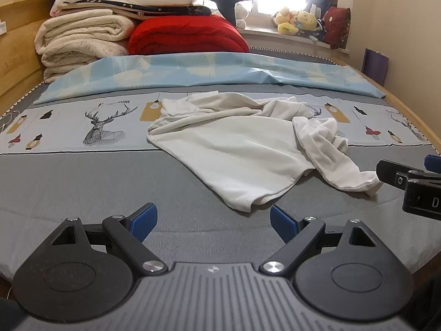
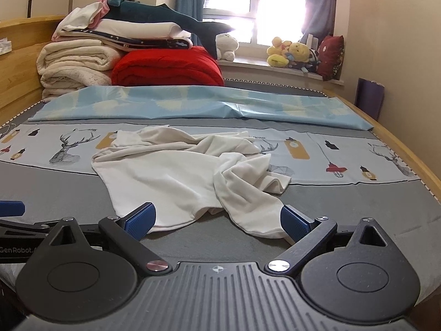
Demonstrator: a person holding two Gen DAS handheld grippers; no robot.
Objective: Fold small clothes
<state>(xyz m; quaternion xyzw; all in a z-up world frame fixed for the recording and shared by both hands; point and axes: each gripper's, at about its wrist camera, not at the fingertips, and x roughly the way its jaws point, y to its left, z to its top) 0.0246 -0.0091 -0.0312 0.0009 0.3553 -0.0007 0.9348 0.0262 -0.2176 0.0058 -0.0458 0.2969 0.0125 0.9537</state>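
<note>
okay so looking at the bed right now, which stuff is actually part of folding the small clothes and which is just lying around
Part of the job:
- white garment, crumpled on the bed
- left hand-held gripper, open, empty
- right hand-held gripper, open, empty

Just lying about:
- red quilt
- stack of folded cream blankets
- light blue sheet
- plush toys on the windowsill

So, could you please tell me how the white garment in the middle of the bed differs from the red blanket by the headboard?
The crumpled white cotton garment lies loose and unfolded, spread thin across the grey sheet; the thick red folded blanket is a tidy, bulky bundle. The garment sits alone just ahead of both tools, while the blanket sits far back, with other bedding stacked on it. Both rest on the bed, untouched.
</note>
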